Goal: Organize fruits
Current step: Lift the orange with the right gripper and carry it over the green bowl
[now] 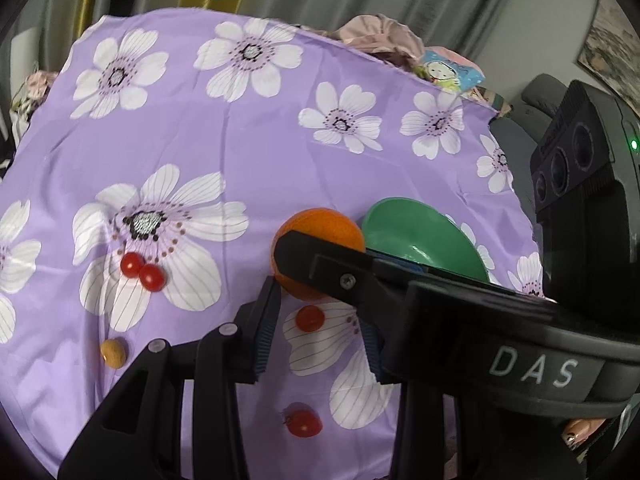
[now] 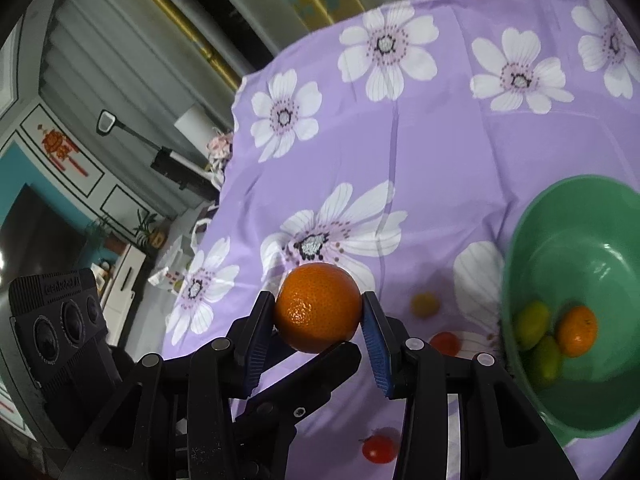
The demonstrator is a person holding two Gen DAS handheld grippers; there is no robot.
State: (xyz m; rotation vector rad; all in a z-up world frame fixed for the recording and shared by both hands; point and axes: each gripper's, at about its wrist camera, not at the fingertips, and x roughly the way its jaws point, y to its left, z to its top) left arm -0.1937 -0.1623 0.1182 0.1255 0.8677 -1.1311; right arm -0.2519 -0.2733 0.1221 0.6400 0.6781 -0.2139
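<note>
right gripper [image 2: 318, 312] clamped on an orange [image 2: 318, 306]; only its view shows fruit inside the green bowl [image 2: 528, 240]. left gripper [image 1: 320, 320] apart, empty.

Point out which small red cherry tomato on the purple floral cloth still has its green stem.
The lone red cherry tomato nearest the camera; the touching pair and the one under the orange show none.

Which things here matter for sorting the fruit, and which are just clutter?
Job: orange, in the right gripper; green bowl; cherry tomatoes; small yellow fruit.
Lying about: crumpled pink fabric; cartoon-print packet.
</note>
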